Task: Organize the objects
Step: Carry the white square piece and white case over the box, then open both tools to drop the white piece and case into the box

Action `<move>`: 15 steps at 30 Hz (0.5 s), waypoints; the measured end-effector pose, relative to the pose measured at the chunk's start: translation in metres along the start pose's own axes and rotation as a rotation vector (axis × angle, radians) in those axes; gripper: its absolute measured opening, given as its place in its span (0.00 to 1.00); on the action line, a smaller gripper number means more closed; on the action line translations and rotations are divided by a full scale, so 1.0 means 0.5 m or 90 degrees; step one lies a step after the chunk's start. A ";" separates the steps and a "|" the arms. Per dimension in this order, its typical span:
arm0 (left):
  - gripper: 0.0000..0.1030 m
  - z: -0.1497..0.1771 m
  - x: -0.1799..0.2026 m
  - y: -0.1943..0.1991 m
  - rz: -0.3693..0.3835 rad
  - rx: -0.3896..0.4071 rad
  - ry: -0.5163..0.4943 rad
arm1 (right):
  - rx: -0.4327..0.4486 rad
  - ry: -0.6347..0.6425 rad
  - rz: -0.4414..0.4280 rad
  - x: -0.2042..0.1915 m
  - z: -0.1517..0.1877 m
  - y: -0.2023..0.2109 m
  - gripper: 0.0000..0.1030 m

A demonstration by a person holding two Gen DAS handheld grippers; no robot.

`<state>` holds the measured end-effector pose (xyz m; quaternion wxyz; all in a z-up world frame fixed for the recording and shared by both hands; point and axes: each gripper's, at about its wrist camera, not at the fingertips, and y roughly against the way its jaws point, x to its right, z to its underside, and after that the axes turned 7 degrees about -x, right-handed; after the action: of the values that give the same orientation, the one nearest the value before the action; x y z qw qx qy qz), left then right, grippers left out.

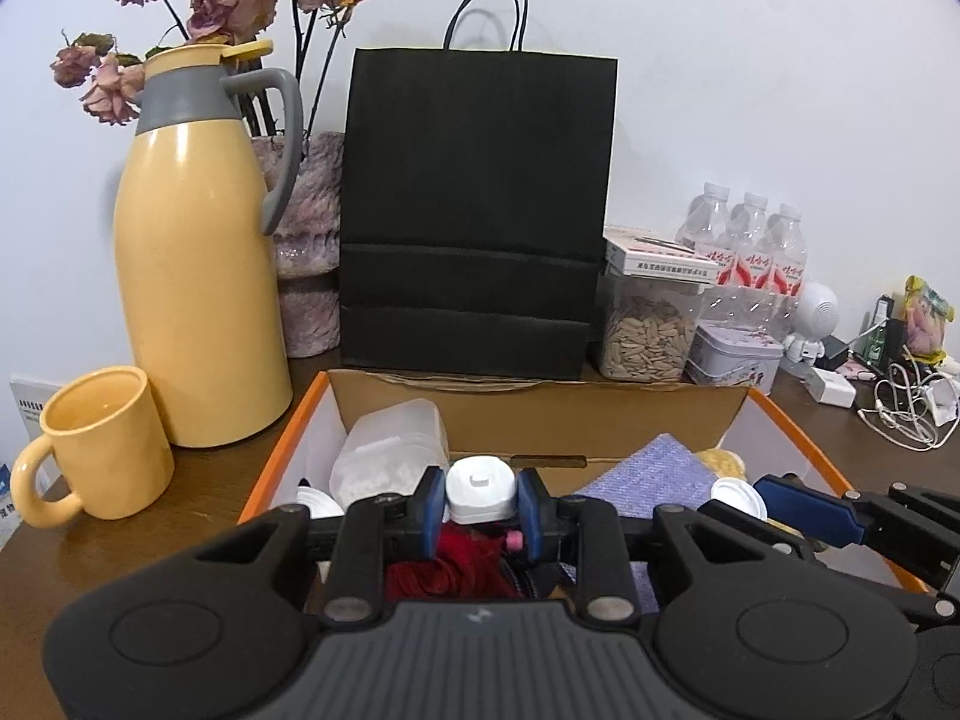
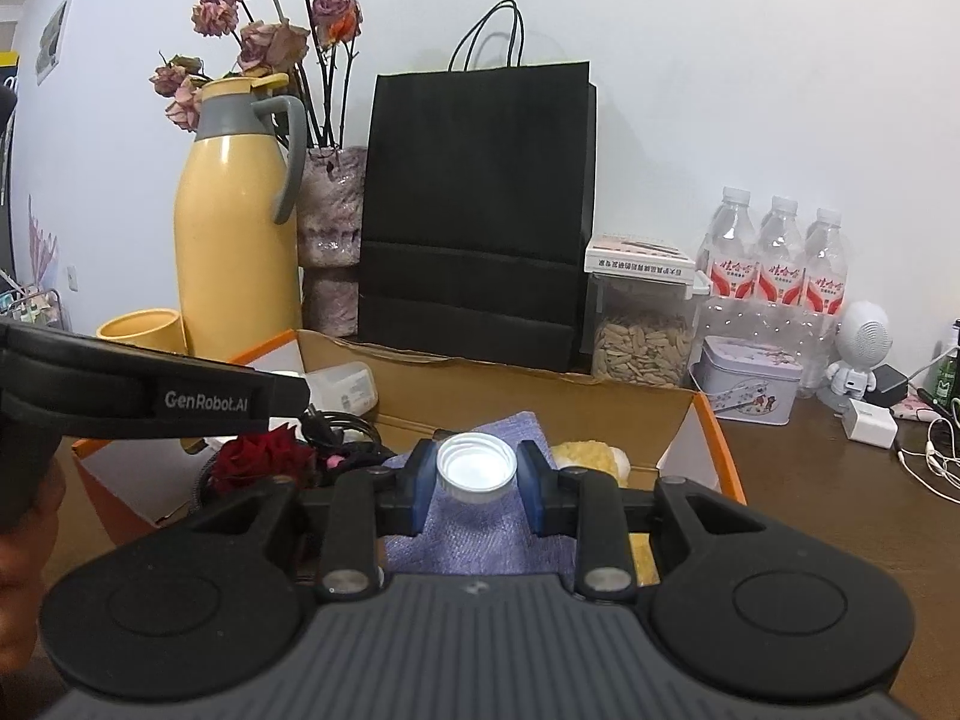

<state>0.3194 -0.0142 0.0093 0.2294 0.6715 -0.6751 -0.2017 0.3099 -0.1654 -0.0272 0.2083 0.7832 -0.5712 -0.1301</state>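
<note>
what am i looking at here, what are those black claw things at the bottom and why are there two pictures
These are two hand-held claws, one in each of a person's hands, and each picture comes from a camera on one of them, looking forward along its fingers. The left claw grips a small white bottle. The right claw grips a white cap. Both hover over an open cardboard box holding a purple cloth, a red rose and a clear plastic container. Behind it on the brown table stand a yellow jug, a yellow mug, a black paper bag and water bottles.
</note>
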 end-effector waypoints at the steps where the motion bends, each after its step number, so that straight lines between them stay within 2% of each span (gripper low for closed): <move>1: 0.24 -0.001 0.000 -0.004 -0.004 -0.001 -0.003 | 0.000 0.000 -0.001 0.001 0.000 -0.003 0.29; 3: 0.25 -0.003 -0.003 -0.010 -0.010 -0.002 -0.004 | -0.001 -0.002 0.000 0.003 0.000 -0.010 0.29; 4: 0.32 -0.004 -0.006 -0.012 -0.012 -0.003 -0.002 | -0.002 -0.003 0.001 0.004 0.000 -0.012 0.29; 5: 0.49 -0.005 -0.009 -0.014 -0.015 -0.006 0.000 | -0.004 -0.004 0.002 0.006 0.001 -0.015 0.34; 6: 0.60 -0.006 -0.013 -0.014 -0.020 -0.005 0.004 | -0.007 -0.006 0.004 0.008 0.002 -0.017 0.46; 7: 0.80 -0.006 -0.015 -0.013 -0.026 -0.001 0.008 | -0.010 -0.008 0.007 0.010 0.002 -0.017 0.52; 8: 0.91 -0.006 -0.019 -0.012 -0.033 0.005 0.013 | -0.011 -0.009 0.010 0.012 0.004 -0.017 0.64; 9: 0.93 -0.006 -0.020 -0.010 -0.036 0.011 0.016 | -0.011 -0.010 0.013 0.013 0.005 -0.016 0.76; 12: 0.97 -0.007 -0.026 -0.011 -0.039 0.013 0.020 | -0.004 -0.010 0.020 0.015 0.007 -0.010 0.98; 15: 0.97 -0.006 -0.026 -0.016 -0.045 0.007 0.020 | 0.001 -0.014 0.020 0.017 0.007 -0.006 1.00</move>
<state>0.3273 -0.0011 0.0067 0.2289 0.6994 -0.6482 -0.1958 0.3133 -0.1734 -0.0314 0.2037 0.7728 -0.5858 -0.1347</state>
